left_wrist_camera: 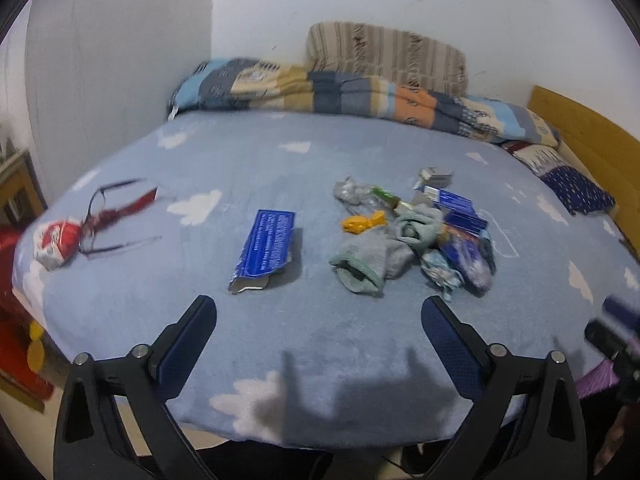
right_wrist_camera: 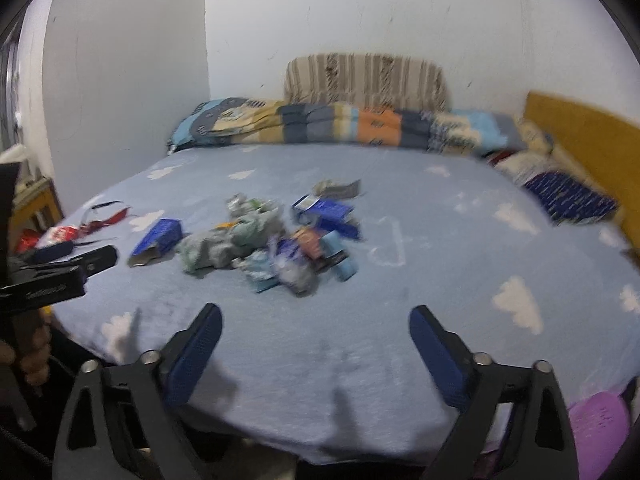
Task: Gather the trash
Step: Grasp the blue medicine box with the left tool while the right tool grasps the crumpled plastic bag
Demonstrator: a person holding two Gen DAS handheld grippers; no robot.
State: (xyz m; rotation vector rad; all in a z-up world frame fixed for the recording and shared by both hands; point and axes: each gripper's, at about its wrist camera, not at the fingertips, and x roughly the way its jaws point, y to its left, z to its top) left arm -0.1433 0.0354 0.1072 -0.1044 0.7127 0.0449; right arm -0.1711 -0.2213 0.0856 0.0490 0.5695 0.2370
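Trash lies on a bed with a light blue cloud-print sheet (left_wrist_camera: 320, 152). A flattened blue wrapper (left_wrist_camera: 266, 248) lies alone ahead of my left gripper (left_wrist_camera: 319, 303), which hovers open and empty over the near edge. To its right is a pile (left_wrist_camera: 416, 232) of grey socks, a yellow wrapper (left_wrist_camera: 362, 222), crumpled foil and blue boxes. A crumpled red-and-white packet (left_wrist_camera: 56, 242) sits at the far left beside glasses on a red cord (left_wrist_camera: 108, 212). My right gripper (right_wrist_camera: 316, 309) is open and empty, short of the same pile (right_wrist_camera: 272, 248), with the blue wrapper (right_wrist_camera: 158, 240) to the left.
A folded patchwork quilt (left_wrist_camera: 360, 96) and a striped pillow (left_wrist_camera: 384, 52) lie against the back wall. A wooden headboard (left_wrist_camera: 580, 136) and a dark blue pillow (left_wrist_camera: 576, 192) are at the right. Something purple (right_wrist_camera: 596, 424) sits below the bed's near right edge.
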